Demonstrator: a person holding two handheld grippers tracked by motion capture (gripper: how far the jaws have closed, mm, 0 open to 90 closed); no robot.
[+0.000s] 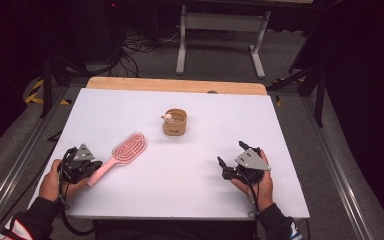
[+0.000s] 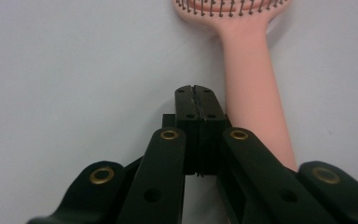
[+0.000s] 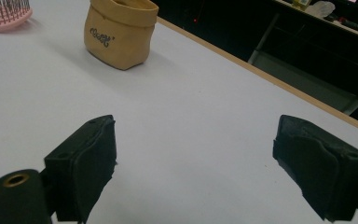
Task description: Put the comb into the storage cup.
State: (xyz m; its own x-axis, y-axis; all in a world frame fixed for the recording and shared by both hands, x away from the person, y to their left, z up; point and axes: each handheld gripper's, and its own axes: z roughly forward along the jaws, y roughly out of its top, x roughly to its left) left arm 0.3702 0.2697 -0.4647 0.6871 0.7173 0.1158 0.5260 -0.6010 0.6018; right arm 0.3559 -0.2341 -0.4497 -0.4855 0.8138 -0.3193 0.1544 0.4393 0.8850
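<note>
A pink hairbrush lies bristles up on the white table, its handle pointing toward the near left. My left gripper rests by the end of that handle. In the left gripper view its jaws are shut with nothing between them, and the brush handle runs just to their right. A tan fabric pouch stands upright at mid table, with a small pale object at its rim. My right gripper sits near the front right, wide open and empty.
The right gripper view has the pouch and the brush head well ahead of the open jaws. A wooden strip borders the table's far edge. A grey table frame stands on the floor beyond, with cables.
</note>
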